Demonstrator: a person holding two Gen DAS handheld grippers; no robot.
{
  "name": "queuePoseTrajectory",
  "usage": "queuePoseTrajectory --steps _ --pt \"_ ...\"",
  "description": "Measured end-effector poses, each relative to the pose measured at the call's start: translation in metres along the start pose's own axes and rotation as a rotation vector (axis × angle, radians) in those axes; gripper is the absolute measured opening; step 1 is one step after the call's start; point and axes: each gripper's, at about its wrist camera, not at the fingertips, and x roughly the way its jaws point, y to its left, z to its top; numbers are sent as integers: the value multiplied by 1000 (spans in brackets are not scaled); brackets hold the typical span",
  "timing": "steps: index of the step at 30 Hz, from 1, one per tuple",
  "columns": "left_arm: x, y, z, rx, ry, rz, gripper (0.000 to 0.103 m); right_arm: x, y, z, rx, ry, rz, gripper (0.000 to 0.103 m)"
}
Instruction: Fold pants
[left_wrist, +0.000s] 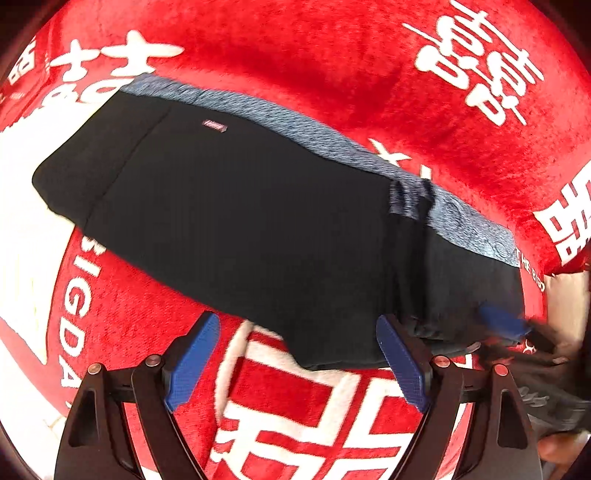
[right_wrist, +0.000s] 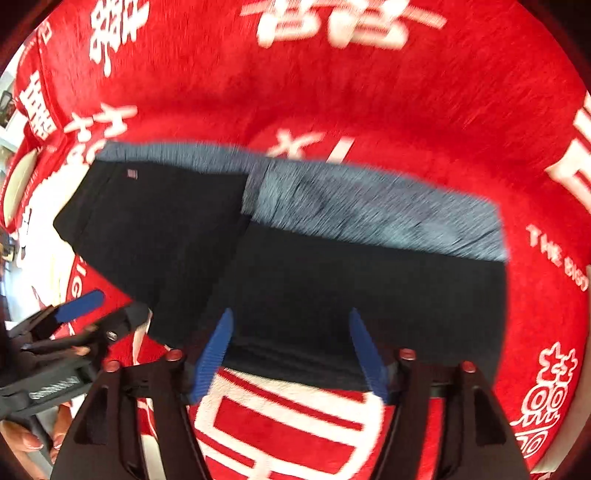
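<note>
Black pants (left_wrist: 236, 221) with a blue-grey side stripe (left_wrist: 280, 118) lie folded in a long flat band on the red blanket (left_wrist: 332, 55). A small label (left_wrist: 215, 125) shows near their left end. My left gripper (left_wrist: 295, 354) is open and empty, its blue pads just short of the pants' near edge. My right gripper (right_wrist: 291, 350) is open, its pads over the near edge of the pants (right_wrist: 332, 288), holding nothing. The right gripper also shows at the right in the left wrist view (left_wrist: 513, 328). The left gripper also shows at the left in the right wrist view (right_wrist: 79, 301).
The red plush blanket with white characters (right_wrist: 332, 26) covers the whole surface. A pale cushion or edge (left_wrist: 565, 299) shows at the far right. A hand (right_wrist: 29, 439) holds the left gripper's handle.
</note>
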Motion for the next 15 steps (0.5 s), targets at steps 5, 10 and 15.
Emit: queuePoseTrajectory --steps 5,10,15 --pt "-1 19 -1 -47 -6 -24 87 24 3 -10 31 35 -22 82" --pt "-1 37 1 -80 -9 -34 87 26 8 -8 24 36 -37 83" --pt "-11 64 3 -124 -51 -56 87 30 15 -10 11 26 -62 84"
